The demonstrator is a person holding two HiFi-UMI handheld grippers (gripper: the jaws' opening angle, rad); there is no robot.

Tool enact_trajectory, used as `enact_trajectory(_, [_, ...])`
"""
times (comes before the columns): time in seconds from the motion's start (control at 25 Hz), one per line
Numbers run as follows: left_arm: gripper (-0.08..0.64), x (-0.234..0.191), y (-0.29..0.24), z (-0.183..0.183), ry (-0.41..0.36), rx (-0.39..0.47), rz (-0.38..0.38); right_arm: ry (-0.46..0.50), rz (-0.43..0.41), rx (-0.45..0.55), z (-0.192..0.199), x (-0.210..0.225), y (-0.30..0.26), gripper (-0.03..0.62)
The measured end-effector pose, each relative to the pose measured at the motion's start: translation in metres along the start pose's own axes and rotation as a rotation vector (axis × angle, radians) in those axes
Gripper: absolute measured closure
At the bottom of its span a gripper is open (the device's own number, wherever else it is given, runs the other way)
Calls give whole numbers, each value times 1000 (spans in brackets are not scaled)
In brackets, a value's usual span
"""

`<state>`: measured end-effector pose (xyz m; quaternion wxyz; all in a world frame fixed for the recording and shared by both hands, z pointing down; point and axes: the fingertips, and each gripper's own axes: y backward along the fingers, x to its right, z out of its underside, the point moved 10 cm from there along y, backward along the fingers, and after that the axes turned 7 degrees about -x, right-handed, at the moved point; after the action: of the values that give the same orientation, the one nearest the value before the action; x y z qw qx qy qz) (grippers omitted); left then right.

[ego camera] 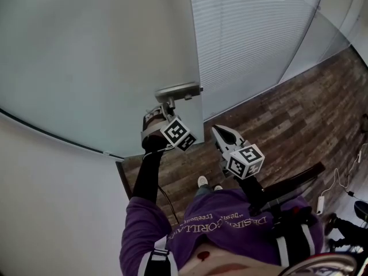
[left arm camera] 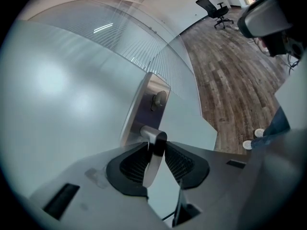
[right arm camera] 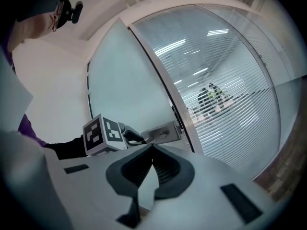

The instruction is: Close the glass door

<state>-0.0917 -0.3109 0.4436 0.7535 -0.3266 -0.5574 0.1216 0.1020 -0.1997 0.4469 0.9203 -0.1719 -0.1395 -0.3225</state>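
Left gripper (left arm camera: 154, 147) grasps the lever handle (left arm camera: 150, 167) of the glass door (left arm camera: 62, 95) directly ahead; right gripper (right arm camera: 152, 148), clenched and empty, hangs alongside; door apparently ajar, closing not yet complete.

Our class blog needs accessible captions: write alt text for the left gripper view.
The left tongs clamp the metal door handle of a frosted glass door. To the right, wood flooring stretches toward a distant office chair.
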Motion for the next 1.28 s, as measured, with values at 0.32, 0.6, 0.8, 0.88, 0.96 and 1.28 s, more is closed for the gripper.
enact_trajectory(0.32, [449,-13,-8,5,-1,43,-2,9,20,0,-1,-12,-29,595])
enact_trajectory(0.6, [449,-14,-26,-1,-5,72,-13,9,30,-10,9,-8,-51,595])
enact_trajectory(0.8, [449,-20,-28,-9,10,72,-27,-2,32,-19,10,-5,-52,595])
enact_trajectory(0.88, [449,-21,-28,-10,18,71,-25,-2,31,-17,11,-4,-51,595])
enact_trajectory(0.96, [449,-22,-31,-9,26,70,-28,1,24,-17,11,-1,-55,595])
enact_trajectory(1.28, [449,-33,-49,-20,46,32,-23,13,-55,-52,-11,27,-83,595])
